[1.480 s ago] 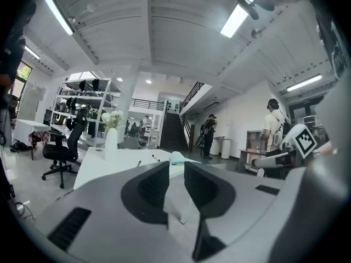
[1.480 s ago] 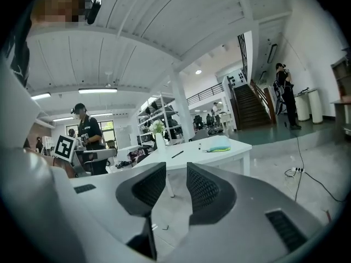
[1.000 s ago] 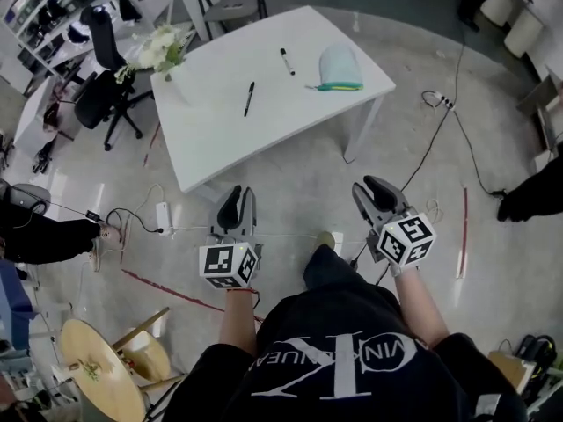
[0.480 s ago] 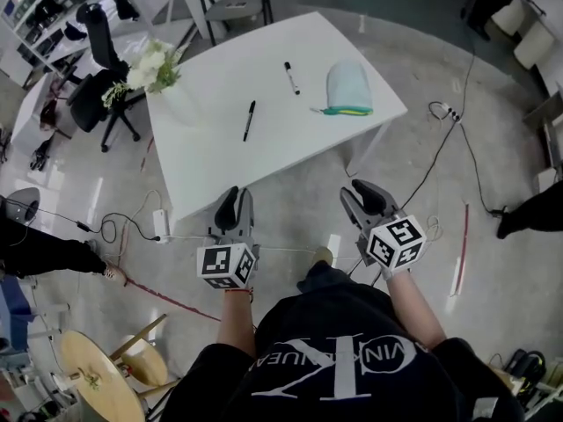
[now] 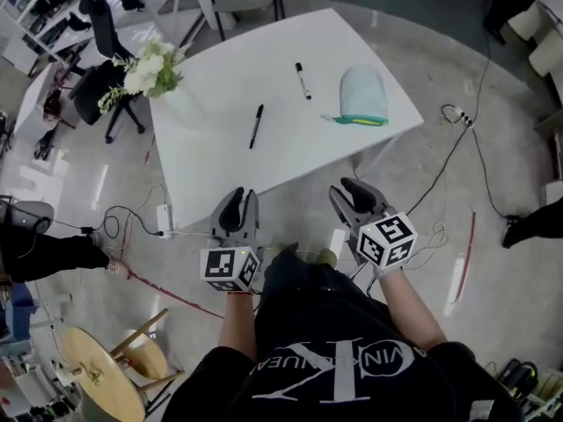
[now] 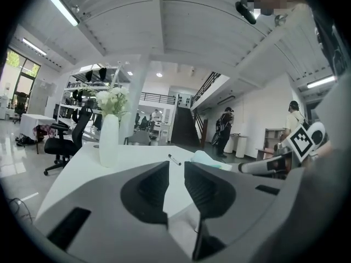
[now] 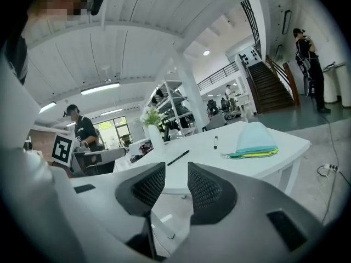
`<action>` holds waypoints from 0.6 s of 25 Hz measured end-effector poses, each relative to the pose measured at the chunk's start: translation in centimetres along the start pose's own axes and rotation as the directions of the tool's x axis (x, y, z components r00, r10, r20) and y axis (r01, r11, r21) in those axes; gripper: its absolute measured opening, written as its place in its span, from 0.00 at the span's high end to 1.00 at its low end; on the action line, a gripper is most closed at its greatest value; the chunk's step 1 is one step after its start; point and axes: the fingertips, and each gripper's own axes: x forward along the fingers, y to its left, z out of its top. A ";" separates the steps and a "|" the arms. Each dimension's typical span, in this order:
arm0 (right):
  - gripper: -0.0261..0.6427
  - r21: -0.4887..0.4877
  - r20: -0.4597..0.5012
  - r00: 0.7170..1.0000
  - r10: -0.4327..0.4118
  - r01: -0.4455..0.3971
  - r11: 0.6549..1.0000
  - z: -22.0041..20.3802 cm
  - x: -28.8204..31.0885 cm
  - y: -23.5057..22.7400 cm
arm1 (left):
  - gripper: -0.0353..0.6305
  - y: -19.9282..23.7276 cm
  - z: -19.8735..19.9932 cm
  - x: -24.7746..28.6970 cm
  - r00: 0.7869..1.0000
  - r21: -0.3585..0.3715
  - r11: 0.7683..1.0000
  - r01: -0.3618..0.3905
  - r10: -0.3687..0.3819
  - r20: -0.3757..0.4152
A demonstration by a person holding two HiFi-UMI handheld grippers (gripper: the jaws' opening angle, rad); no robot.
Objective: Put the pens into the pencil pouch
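Nearer looms the white tabletop [image 5: 220,148]; left tongs [image 5: 238,199] and right tongs [image 5: 354,190] gape empty; I'm still approaching, slim black pen [image 5: 256,126] next.

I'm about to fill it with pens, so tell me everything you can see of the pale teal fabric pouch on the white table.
The pale teal fabric pouch is dome-shaped, rounded at its far end, with a straight near edge trimmed in green and yellow, where a small tab sticks out sideways. It looks soft and slightly puffed. It lies flat near a corner of the white table, touching only that table. Whether its mouth is open cannot be told.
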 end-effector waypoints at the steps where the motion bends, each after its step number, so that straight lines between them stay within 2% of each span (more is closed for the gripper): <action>1: 0.76 0.001 -0.003 1.000 0.004 -0.004 1.000 0.1 0.8 0.1 | 0.84 0.5 0.0 0.4 1.000 -0.001 1.000 0.000 0.000 -0.003; 15: 0.76 0.034 -0.100 0.995 -0.011 0.014 0.999 1.0 12.0 1.1 | 0.83 7.0 0.1 6.3 0.995 0.039 0.997 0.069 -0.066 -0.079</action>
